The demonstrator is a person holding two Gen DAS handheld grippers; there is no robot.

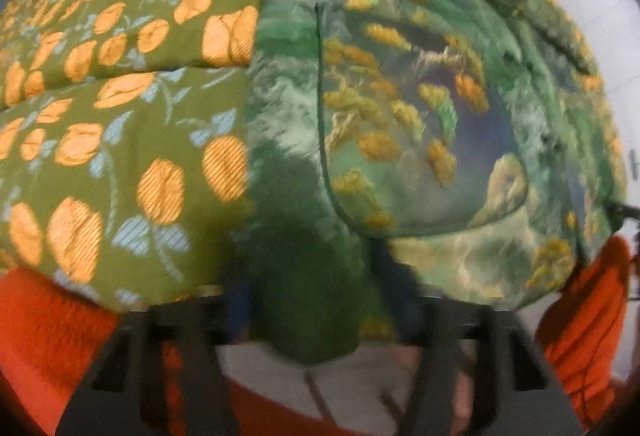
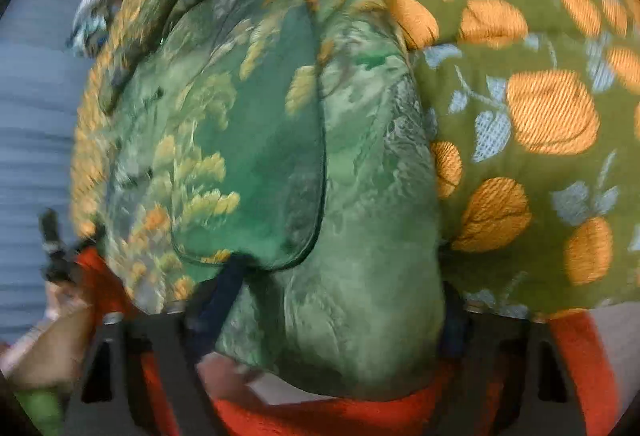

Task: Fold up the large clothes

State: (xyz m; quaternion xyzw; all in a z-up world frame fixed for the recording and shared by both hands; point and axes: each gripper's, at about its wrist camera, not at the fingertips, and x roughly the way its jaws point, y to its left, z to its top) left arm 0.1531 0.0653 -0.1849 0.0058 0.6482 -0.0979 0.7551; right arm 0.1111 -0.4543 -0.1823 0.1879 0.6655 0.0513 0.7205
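Quilted green brocade, the padded garment [image 1: 360,96] fills both views from nine to three o'clock. Left gripper [image 1: 316,316] and right gripper [image 2: 320,316] each pinch its bunched hem at six o'clock. Slippery, thick padding could squeeze free, spoiling the fold.

Padded garment [image 1: 360,116] over cloth [image 1: 52,320], a bulging fold between each gripper's jaws.

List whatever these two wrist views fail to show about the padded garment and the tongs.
- Left wrist view: left tongs tips, blurred and buried behind the green padded garment.
- Right wrist view: right tongs pads, covered by the garment's bulging edge; contact unclear.
- Both views: the garment's full outline, cut off by the frame.
- Orange fabric underneath: mostly hidden.
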